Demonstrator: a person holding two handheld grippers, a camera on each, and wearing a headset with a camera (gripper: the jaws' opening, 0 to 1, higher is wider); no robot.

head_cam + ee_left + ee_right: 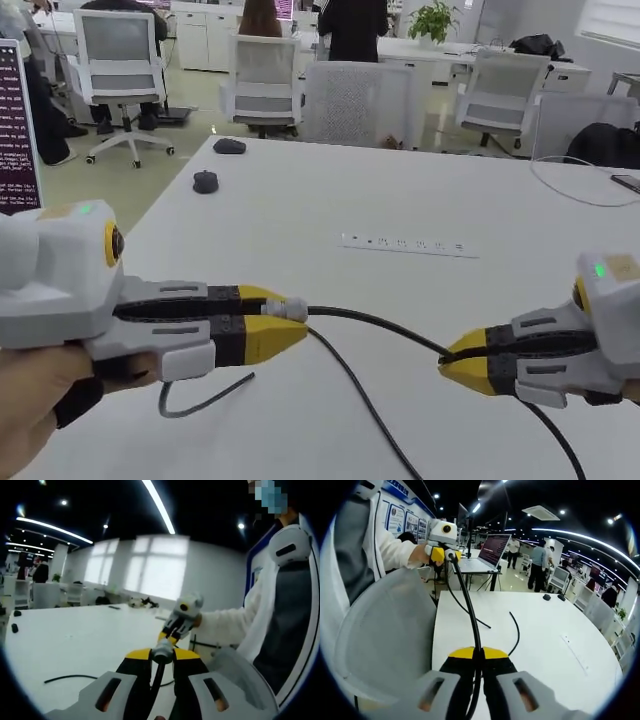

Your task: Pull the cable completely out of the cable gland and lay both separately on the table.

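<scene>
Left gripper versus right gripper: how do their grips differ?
The left yellow-tipped gripper is shut on the small grey cable gland; the right yellow-tipped gripper is shut on the black cable itself. The left gripper pinches at its tips; the right gripper has cable running back between its jaws. Both hover over the white table.

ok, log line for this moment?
left gripper: shut on gland | right gripper: shut on cable | cable: in gland, not out | both above table
</scene>
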